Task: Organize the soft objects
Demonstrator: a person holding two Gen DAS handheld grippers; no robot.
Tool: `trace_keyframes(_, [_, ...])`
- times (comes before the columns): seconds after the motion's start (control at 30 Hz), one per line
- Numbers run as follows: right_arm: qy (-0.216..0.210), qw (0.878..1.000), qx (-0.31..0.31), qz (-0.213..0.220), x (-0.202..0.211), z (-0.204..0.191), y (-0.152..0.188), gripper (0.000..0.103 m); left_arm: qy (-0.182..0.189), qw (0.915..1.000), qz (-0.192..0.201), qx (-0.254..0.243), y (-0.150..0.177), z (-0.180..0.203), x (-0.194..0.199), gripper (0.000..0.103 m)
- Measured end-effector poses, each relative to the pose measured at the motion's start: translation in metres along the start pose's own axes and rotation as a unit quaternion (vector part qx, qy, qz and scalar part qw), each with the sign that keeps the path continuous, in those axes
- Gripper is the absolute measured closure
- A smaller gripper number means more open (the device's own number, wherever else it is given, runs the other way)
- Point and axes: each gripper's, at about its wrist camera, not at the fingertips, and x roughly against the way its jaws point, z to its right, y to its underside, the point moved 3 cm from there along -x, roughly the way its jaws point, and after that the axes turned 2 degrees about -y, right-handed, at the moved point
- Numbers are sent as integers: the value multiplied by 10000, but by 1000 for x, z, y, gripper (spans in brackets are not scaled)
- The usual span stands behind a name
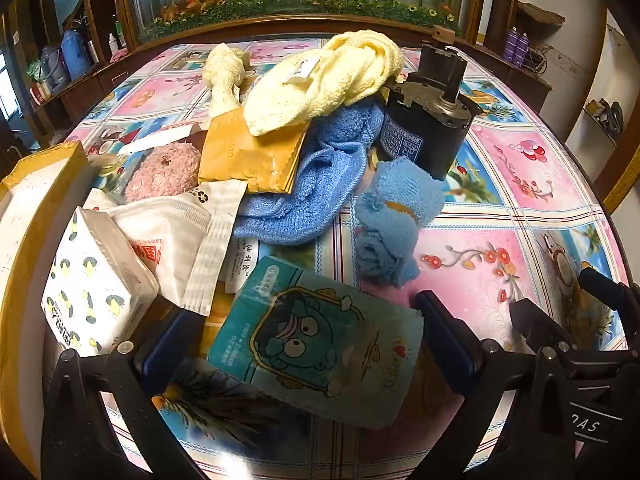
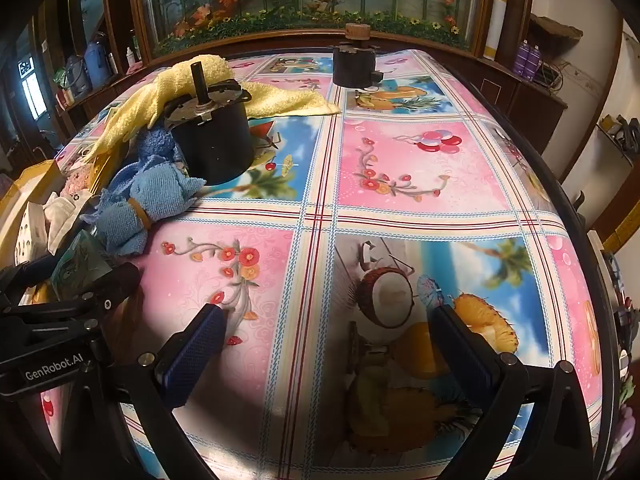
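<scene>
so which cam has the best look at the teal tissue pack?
Left wrist: the teal tissue pack lies face-up between the open jaws of the left gripper, cartoon print fully visible. Right wrist catches only an edge-on sliver at far left, behind the left gripper's body.

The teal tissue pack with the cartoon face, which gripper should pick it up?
The left gripper, probably. Its open fingers already sit either side of the teal tissue pack. The right gripper is open over bare tablecloth, with the pack off at its left edge.
</scene>
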Motion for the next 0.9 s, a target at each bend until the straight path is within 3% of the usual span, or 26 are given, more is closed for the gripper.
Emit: trace_keyframes(0.9, [-112, 9998, 153, -1, 2, -4, 3, 0, 0, 10000, 10, 0, 0, 0, 0, 0])
